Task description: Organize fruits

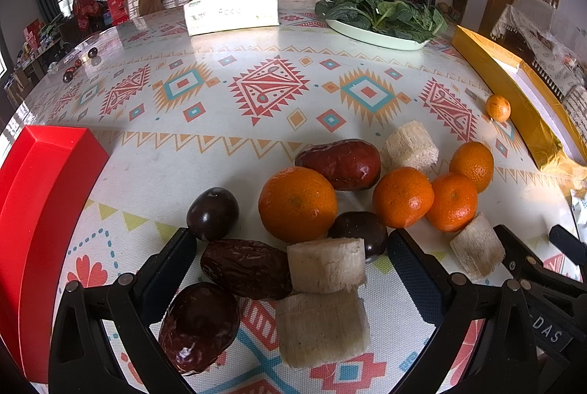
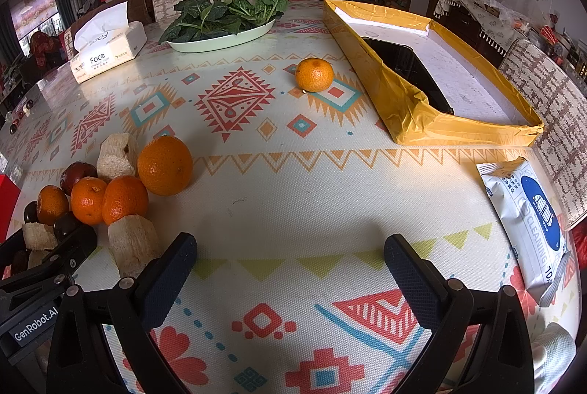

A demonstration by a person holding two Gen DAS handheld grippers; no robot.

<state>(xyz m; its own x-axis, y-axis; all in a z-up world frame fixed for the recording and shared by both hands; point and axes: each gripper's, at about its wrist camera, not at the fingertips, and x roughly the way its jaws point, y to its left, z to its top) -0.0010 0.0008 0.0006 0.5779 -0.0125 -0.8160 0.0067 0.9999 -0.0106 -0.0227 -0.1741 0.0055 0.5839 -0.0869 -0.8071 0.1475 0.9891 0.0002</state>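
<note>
A heap of fruit lies on the patterned tablecloth: several mandarins, red dates, dark plums and pale sugarcane chunks. My left gripper is open and straddles a wrinkled date, a sugarcane chunk and a plum. My right gripper is open over bare cloth, right of the heap. One mandarin sits apart beside the gold box. The left gripper's body shows at the right wrist view's left edge.
A red box stands at the left, the gold box at the right. A plate of greens, a tissue pack and chairs are at the far side. A wipes pack lies at the right edge.
</note>
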